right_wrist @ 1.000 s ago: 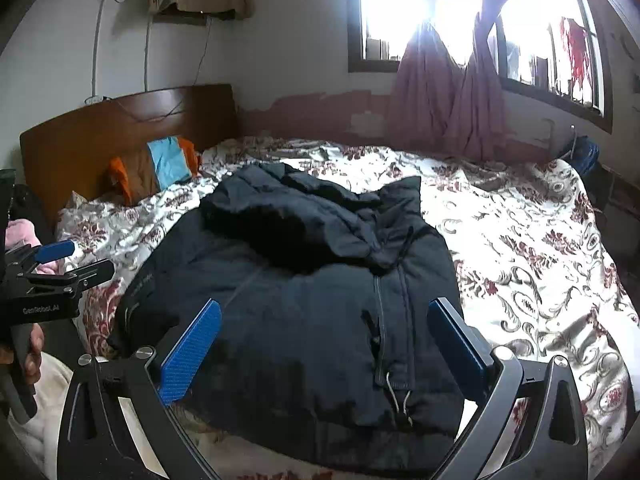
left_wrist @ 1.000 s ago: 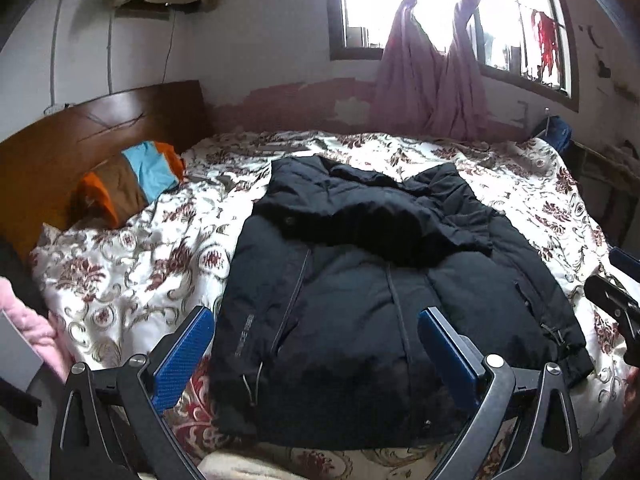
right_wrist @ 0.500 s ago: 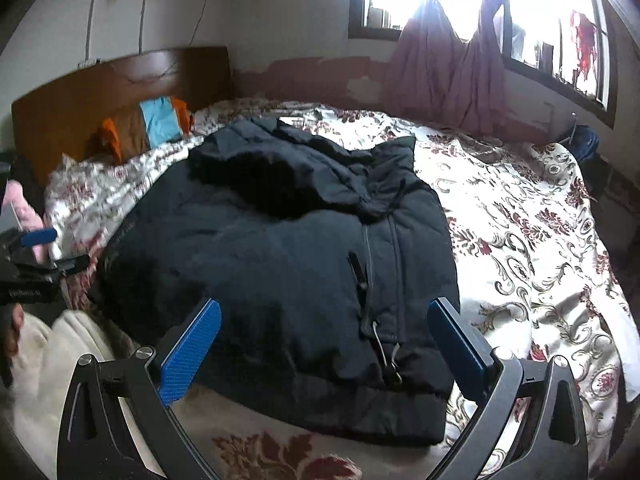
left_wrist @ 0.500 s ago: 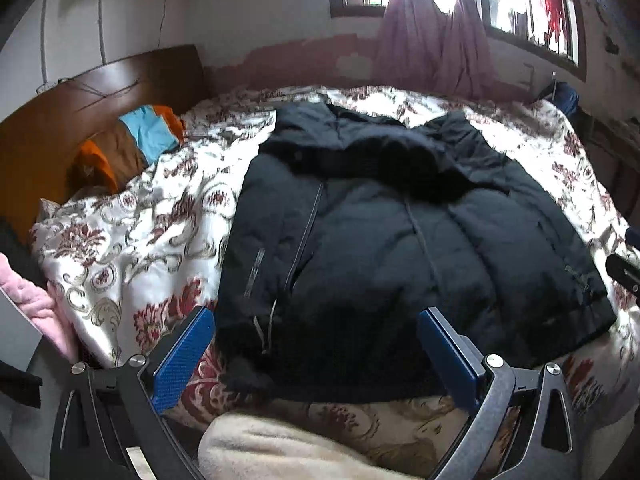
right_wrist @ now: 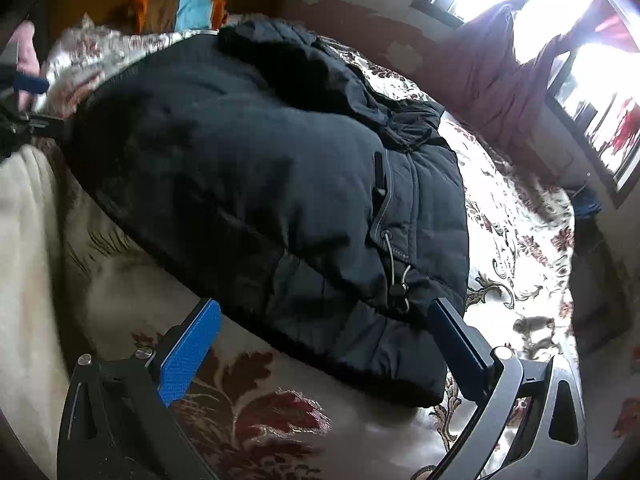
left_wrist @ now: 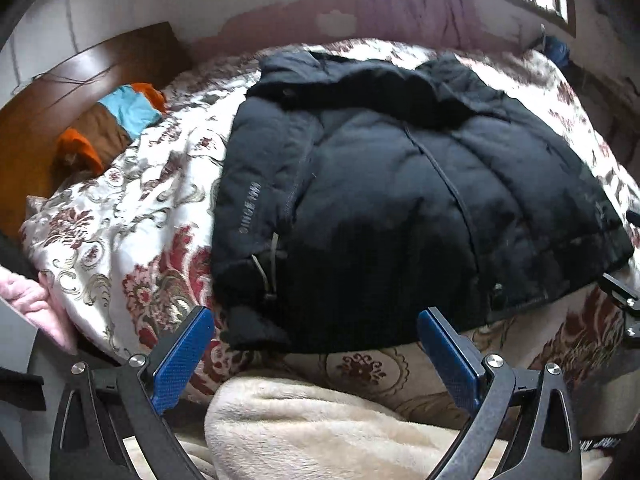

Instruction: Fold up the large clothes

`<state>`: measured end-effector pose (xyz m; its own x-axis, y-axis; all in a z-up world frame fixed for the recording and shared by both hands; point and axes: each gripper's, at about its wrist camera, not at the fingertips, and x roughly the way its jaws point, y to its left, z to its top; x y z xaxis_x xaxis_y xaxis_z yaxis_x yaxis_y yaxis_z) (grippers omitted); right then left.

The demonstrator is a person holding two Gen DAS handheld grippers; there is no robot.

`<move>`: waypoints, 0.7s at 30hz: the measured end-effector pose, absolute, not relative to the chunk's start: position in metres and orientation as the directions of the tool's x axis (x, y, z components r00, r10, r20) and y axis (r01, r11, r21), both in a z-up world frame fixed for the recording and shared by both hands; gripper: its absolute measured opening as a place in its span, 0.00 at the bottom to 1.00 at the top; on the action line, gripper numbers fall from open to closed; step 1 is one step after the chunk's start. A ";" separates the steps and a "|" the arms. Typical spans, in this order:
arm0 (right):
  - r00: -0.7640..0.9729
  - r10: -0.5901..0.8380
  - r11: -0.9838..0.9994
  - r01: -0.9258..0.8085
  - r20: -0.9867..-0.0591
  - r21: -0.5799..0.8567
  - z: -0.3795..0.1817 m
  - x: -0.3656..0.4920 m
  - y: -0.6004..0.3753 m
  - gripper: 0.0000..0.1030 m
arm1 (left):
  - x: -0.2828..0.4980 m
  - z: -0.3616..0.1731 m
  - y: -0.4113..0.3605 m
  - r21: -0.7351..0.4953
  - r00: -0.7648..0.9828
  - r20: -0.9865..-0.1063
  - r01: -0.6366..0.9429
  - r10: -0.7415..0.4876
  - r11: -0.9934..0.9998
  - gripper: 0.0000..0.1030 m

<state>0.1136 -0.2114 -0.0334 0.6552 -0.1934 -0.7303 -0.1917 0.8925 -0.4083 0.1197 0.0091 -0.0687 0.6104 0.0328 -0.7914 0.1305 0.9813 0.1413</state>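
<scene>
lying flat on the bedspread (left_wrist: 132, 216), a puffy black jacket (left_wrist: 400, 200) (both tongs spread, empty).

You face a bed (left_wrist: 120, 216) in floral covers, wooden headboard (left_wrist: 80, 80) at its left edge, bright window (right_wrist: 560, 20) with mauve curtains (left_wrist: 420, 4) beyond.

Bed with white, red-floral patterned quilt (left_wrist: 132, 216); large black padded jacket (left_wrist: 400, 200) spread flat on it, orange-brown-blue pillow (left_wrist: 116, 120) by wooden headboard (left_wrist: 80, 68), cream fleece blanket (left_wrist: 320, 432) at near edge.
</scene>
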 end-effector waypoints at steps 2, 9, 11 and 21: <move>0.643 -0.204 0.877 -0.215 -0.738 -0.429 -0.041 0.115 -0.206 0.98 | 0.123 -0.075 0.003 0.157 0.587 -0.809 0.156 0.036 0.975 0.99; 0.642 -0.243 0.832 -0.247 -0.727 -0.497 -0.061 0.116 -0.192 0.98 | 0.127 -0.098 -0.019 0.180 0.493 -0.870 0.316 0.001 0.931 0.99; 0.640 -0.243 0.838 -0.239 -0.729 -0.490 -0.064 0.118 -0.190 0.98 | 0.126 -0.106 -0.025 0.185 0.463 -0.886 0.359 -0.003 0.915 0.99; 0.686 -0.266 0.804 -0.230 -0.677 -0.548 -0.077 0.118 -0.187 0.98 | 0.137 -0.139 -0.046 0.356 0.443 -0.881 0.388 0.166 0.850 0.99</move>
